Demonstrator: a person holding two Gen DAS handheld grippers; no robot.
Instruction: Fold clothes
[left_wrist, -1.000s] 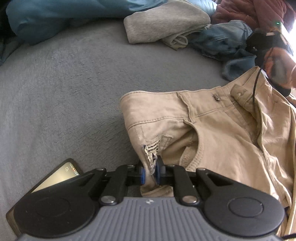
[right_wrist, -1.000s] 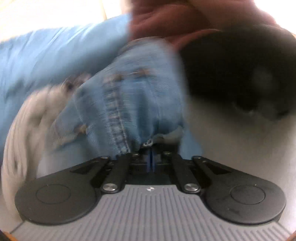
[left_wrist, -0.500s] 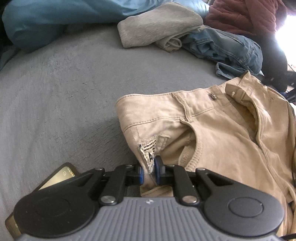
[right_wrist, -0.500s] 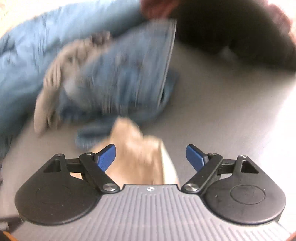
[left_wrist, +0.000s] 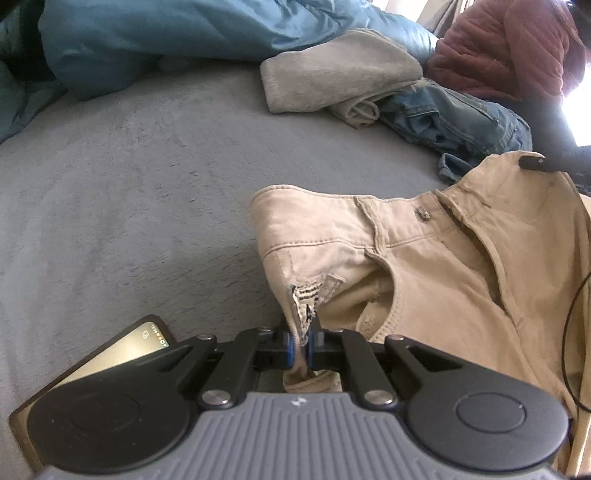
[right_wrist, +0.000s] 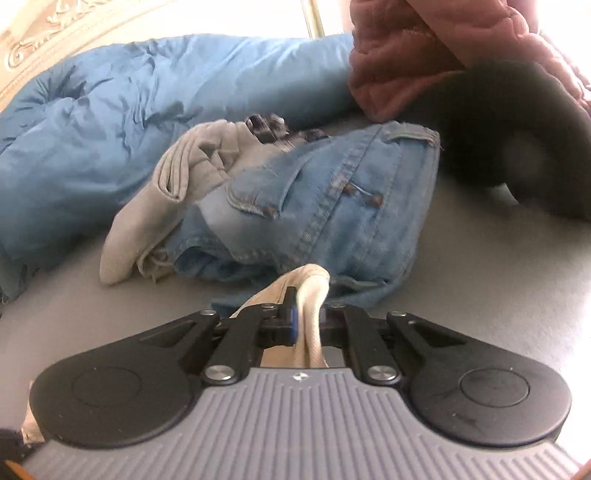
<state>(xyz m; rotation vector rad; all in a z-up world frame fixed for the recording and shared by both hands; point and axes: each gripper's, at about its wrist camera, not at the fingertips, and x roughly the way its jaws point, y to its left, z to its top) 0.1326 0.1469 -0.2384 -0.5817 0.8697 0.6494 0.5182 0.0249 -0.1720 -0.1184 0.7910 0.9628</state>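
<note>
A: Since a moment ago the right claw (right_wrist: 306, 325) has snapped closed on the khaki trousers (left_wrist: 424, 258)' waistband; the left claw (left_wrist: 300, 345) pinches the other corner.

B: Lift both evenly, pull taut, lay flat on the grey bed (left_wrist: 129, 184), clear of the jeans (right_wrist: 332, 206).

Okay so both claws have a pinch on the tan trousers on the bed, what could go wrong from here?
1. The left claw pinches only a thin edge by the pocket of the tan trousers; a lift might pull it free.
2. The phone lies right beside that claw and could get dragged or knocked.
3. The right claw grips near the jeans, which touch the trousers and might snag.
</note>
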